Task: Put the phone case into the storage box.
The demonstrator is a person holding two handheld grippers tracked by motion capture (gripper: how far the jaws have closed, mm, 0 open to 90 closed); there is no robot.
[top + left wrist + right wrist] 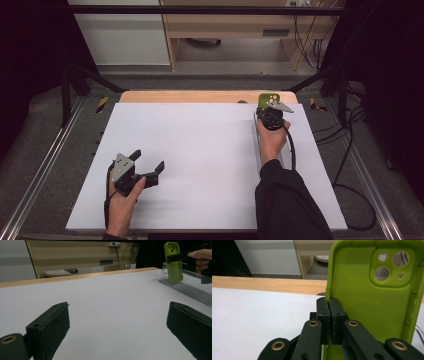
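Observation:
A lime-green phone case [372, 300] with camera cut-outs stands upright at the far right of the white table [200, 160]. My right gripper [329, 302] is shut on the case's left side wall, the two black jaws pinched together over it. In the high view the case [266, 98] sits just beyond the right gripper [271, 112]. From the left gripper view the case [173, 262] stands at the far end of a long clear stand [185, 287]. My left gripper [147, 159] rests at the near left, open, with nothing between its jaws [120, 325].
The clear stand [256, 145] runs along the table's right side beside the right forearm. A wooden strip [200, 96] borders the far edge. Metal rails [40, 175] flank the table, and cables [350, 150] trail at the right.

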